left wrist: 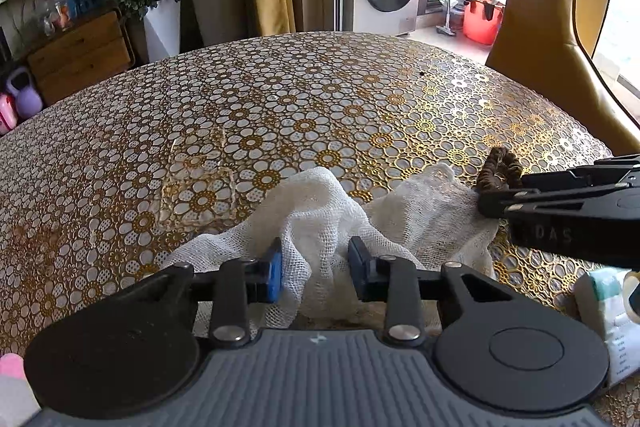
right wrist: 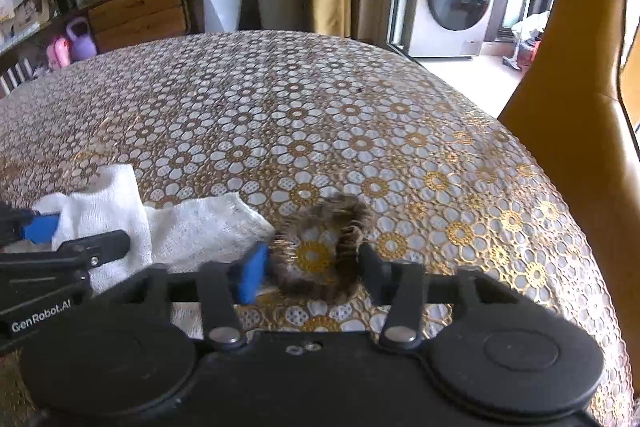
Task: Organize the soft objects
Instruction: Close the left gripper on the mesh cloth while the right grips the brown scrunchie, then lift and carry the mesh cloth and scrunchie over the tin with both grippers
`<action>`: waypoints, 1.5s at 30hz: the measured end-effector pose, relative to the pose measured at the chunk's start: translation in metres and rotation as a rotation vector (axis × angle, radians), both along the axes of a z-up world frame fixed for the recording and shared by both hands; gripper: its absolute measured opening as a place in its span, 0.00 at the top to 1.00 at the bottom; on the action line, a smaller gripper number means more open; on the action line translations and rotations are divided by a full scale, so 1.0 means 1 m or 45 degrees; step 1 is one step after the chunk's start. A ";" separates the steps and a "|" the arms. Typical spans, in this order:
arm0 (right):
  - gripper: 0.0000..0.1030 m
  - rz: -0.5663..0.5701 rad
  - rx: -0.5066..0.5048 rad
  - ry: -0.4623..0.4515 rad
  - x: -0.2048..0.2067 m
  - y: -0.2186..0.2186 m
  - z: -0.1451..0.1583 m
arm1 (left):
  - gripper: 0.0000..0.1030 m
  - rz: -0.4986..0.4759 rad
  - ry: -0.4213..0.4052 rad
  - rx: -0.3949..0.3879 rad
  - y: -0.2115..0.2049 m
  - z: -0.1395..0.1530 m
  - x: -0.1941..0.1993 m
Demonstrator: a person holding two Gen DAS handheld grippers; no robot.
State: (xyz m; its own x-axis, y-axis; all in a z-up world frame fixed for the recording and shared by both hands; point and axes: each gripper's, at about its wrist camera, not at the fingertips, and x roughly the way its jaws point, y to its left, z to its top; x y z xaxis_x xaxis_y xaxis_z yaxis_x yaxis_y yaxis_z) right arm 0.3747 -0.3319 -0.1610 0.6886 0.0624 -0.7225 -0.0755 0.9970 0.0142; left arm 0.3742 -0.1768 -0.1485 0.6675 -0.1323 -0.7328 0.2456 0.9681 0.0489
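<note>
A crumpled white gauze cloth lies on the patterned table. My left gripper is open, with a raised fold of the cloth between its fingers. A brown furry scrunchie lies on the table right of the cloth. My right gripper is open around the scrunchie, with its fingers at either side. In the left wrist view the right gripper comes in from the right beside the scrunchie.
A mustard chair back stands at the table's far right edge. A white and green packet lies near the right front. Something pink shows at the lower left. A washing machine and a cabinet stand beyond the table.
</note>
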 end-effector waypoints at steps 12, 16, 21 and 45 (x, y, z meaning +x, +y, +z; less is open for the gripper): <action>0.82 -0.005 0.161 -0.066 -0.031 -0.027 0.022 | 0.86 0.052 -0.045 -0.126 0.012 0.031 -0.021; 0.82 0.037 0.196 -0.117 -0.057 -0.028 0.038 | 0.87 0.026 -0.068 -0.185 0.015 0.052 -0.038; 0.82 0.100 0.230 -0.157 -0.088 -0.026 0.059 | 0.87 -0.019 -0.094 -0.245 0.019 0.080 -0.066; 0.82 0.427 0.312 -0.266 -0.232 0.057 0.144 | 0.87 0.000 -0.141 -0.320 0.138 0.157 -0.201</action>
